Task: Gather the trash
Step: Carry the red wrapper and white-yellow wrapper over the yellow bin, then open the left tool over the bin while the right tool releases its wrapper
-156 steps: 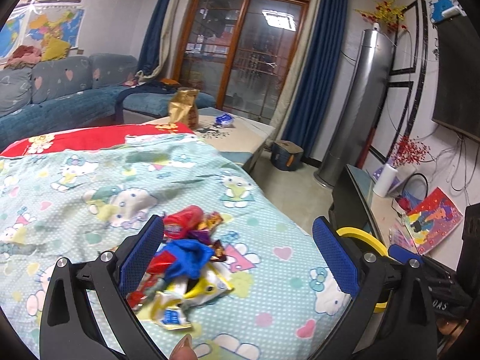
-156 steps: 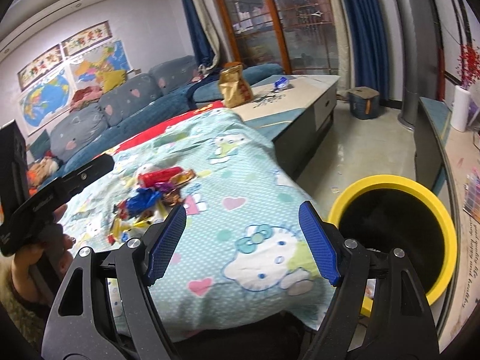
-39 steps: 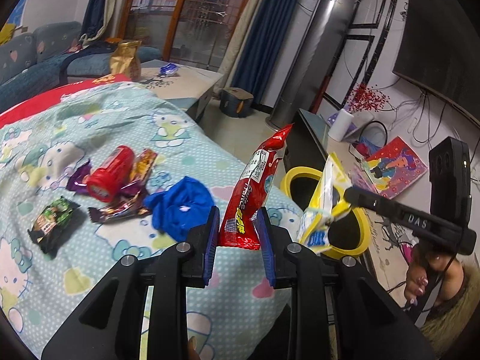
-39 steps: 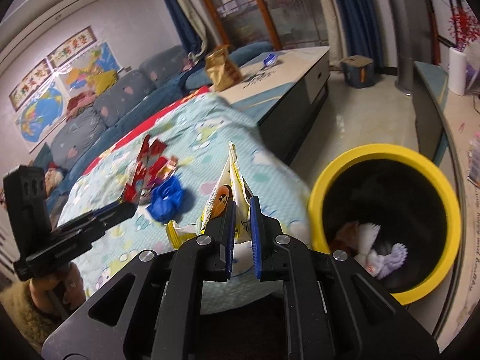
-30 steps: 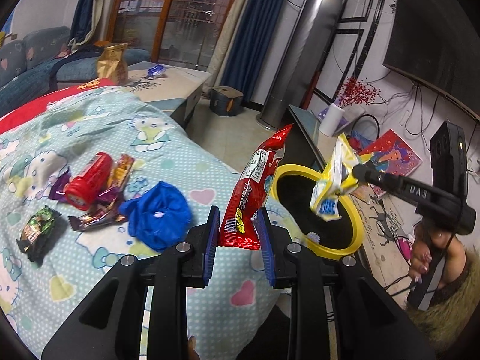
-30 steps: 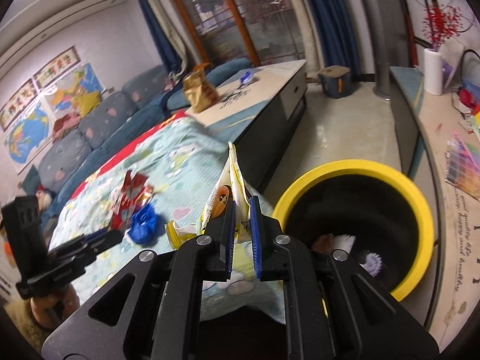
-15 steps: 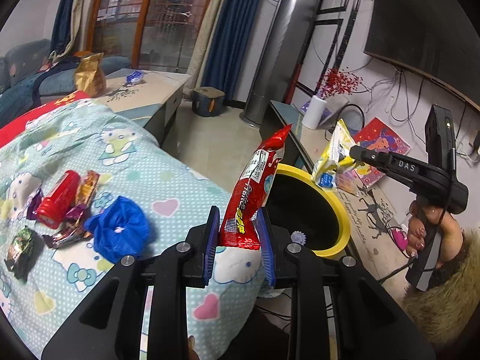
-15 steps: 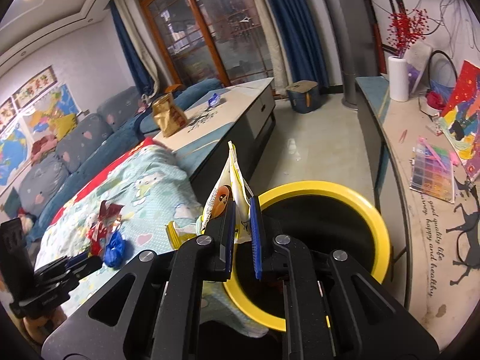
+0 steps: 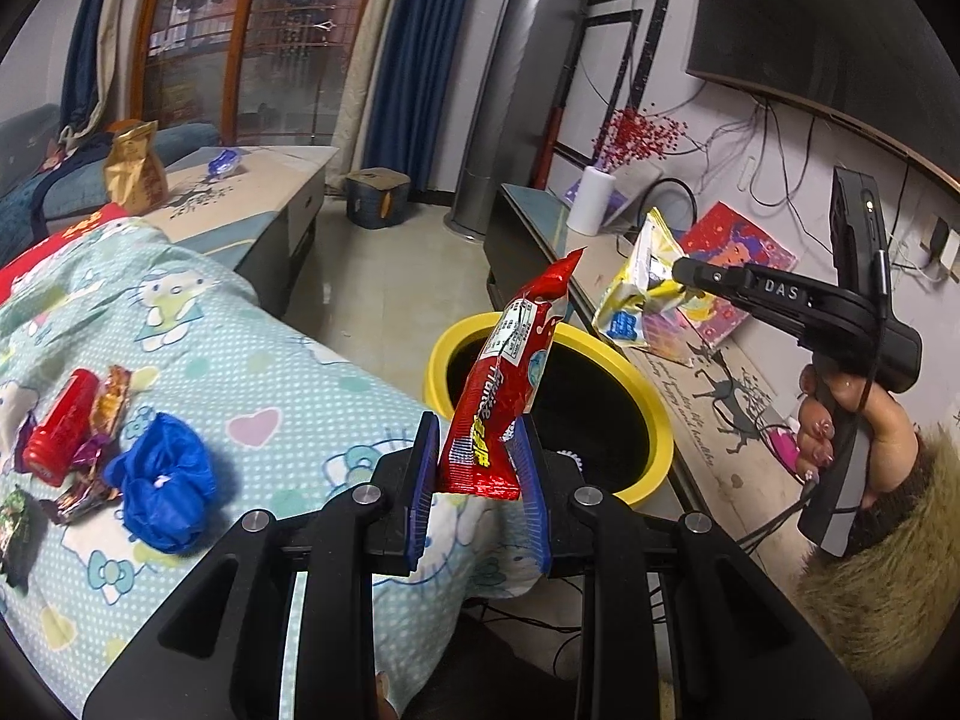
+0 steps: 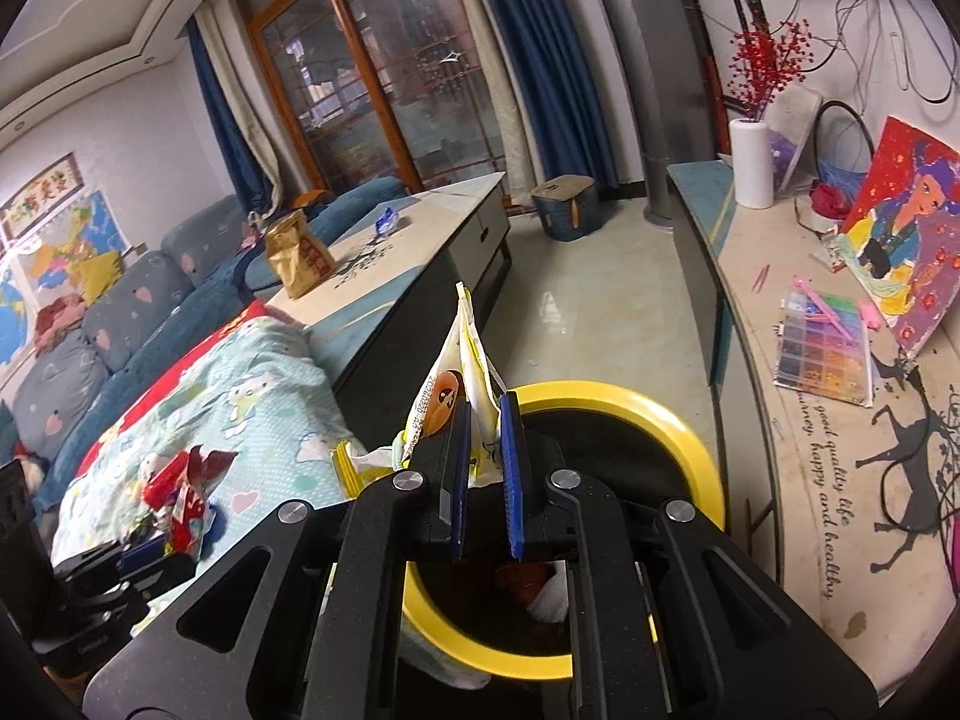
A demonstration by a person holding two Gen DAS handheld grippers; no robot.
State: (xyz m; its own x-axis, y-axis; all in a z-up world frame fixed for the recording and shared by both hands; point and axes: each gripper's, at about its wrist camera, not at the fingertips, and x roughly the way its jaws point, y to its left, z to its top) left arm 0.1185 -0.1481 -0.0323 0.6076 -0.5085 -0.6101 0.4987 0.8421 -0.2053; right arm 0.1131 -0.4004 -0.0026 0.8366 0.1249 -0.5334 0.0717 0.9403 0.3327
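Observation:
My left gripper [image 9: 477, 456] is shut on a red snack wrapper [image 9: 510, 378] and holds it upright at the near rim of the yellow trash bin [image 9: 654, 414]. My right gripper [image 10: 483, 432] is shut on a yellow-white wrapper [image 10: 462, 372] above the same bin [image 10: 690, 438], which holds some trash. In the left wrist view the right gripper [image 9: 681, 273] and its wrapper [image 9: 642, 282] hang over the bin's far rim. More trash lies on the bedspread: a blue wad [image 9: 162, 474], a red tube [image 9: 60, 426] and small wrappers [image 9: 102, 408].
The Hello Kitty bedspread [image 9: 288, 384] ends beside the bin. A low TV cabinet [image 10: 840, 420] with a bead box and a painting runs along the right. A coffee table [image 10: 408, 240] with a gold bag stands behind, with tiled floor between.
Both grippers have carried their wrappers from over the bed to the bin. The right wrapper now hangs above the bin's opening, and the left one is at its near rim.

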